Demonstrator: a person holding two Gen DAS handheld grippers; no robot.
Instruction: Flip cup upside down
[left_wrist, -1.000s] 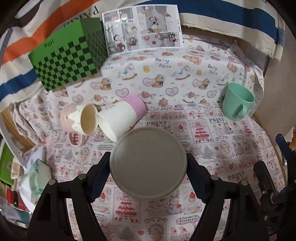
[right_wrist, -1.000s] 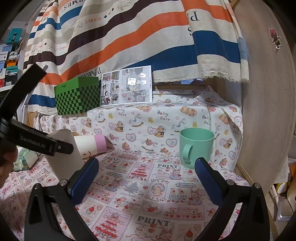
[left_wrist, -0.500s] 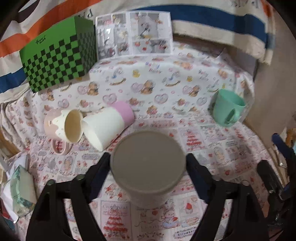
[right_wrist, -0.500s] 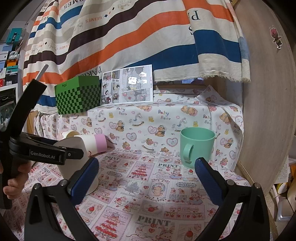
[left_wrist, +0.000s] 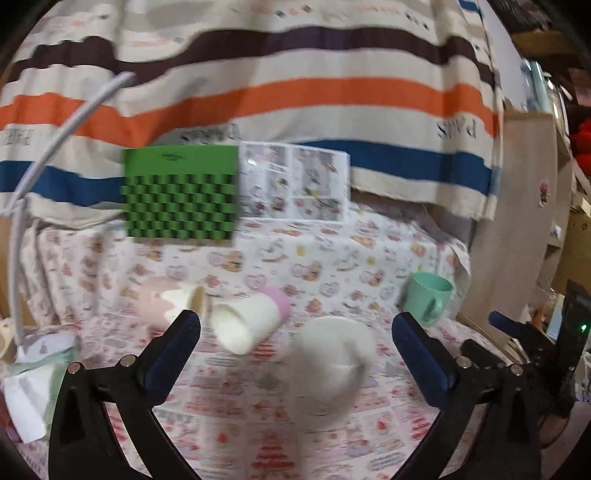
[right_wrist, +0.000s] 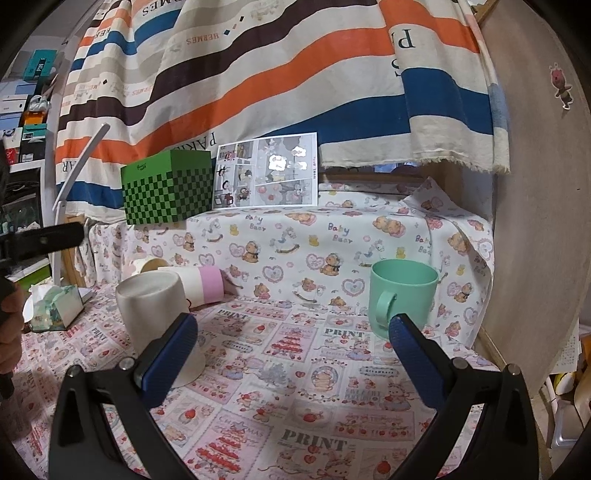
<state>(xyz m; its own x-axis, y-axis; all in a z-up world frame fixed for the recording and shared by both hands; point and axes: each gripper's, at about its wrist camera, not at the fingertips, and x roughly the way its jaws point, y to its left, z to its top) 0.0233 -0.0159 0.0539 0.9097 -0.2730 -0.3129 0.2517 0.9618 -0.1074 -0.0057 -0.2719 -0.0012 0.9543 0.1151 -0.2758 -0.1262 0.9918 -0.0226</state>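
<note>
white cup (right_wrist: 155, 317) stands inverted – apparently free of both spread grippers.

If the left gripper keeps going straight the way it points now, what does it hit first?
Most likely the upside-down white cup, which sits on the cloth between the open fingers of the left gripper, slightly right of centre. The picture is blurred, so depth is uncertain.
</note>
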